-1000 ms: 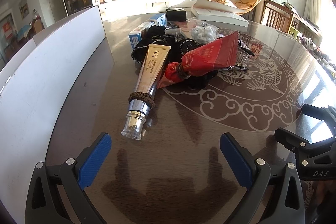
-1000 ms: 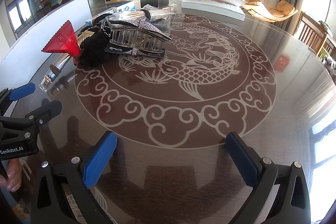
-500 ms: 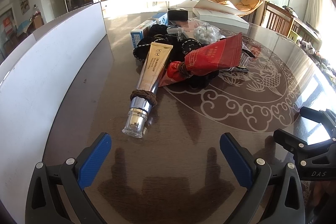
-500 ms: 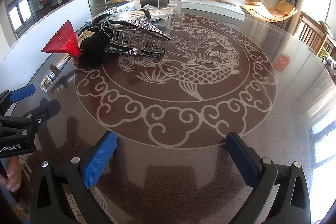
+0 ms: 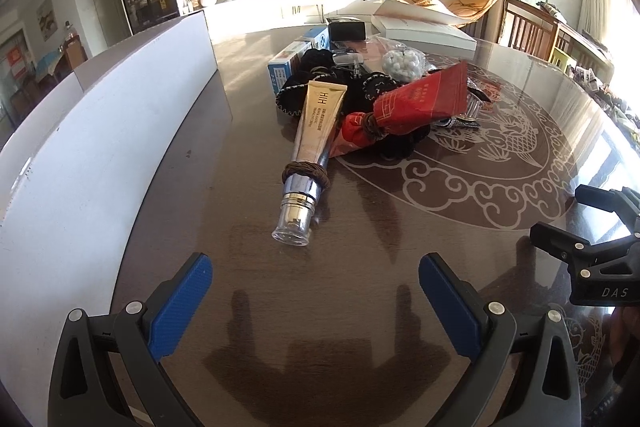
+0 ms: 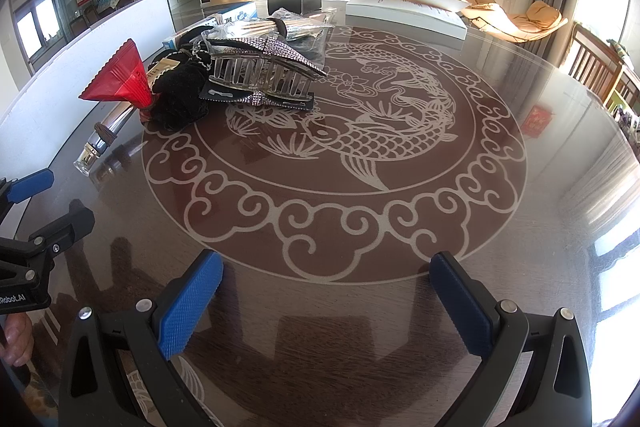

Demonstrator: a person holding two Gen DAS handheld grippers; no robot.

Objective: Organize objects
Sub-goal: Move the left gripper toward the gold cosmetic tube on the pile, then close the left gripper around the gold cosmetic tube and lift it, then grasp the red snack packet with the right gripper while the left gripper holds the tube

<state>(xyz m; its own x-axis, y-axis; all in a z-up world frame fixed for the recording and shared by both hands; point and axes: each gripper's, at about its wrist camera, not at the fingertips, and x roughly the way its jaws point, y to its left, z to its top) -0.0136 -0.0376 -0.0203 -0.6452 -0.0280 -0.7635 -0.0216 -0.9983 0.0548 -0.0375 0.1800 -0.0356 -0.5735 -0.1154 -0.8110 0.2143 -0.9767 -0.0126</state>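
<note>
A gold tube (image 5: 316,123) with a clear cap and a brown hair tie around its neck lies pointing toward my left gripper (image 5: 316,303), which is open and empty a short way in front of the cap. Behind the tube sits a pile: a red tube (image 5: 420,103), black scrunchies (image 5: 320,67), a bag of white beads (image 5: 402,63). In the right wrist view a rhinestone hair claw (image 6: 264,67) tops the pile beside the red tube (image 6: 120,75). My right gripper (image 6: 324,303) is open and empty over the bare table, well short of the pile.
A white panel (image 5: 100,131) stands along the table's left side. A blue-white box (image 5: 288,61), a black box (image 5: 347,30) and a flat white box (image 5: 424,27) lie behind the pile. The round table carries a fish inlay (image 6: 360,135). Wooden chairs (image 6: 596,67) stand at right.
The left gripper has edged slightly forward and up, so the gold tube sits a little lower in its view. The right gripper has stayed still.
</note>
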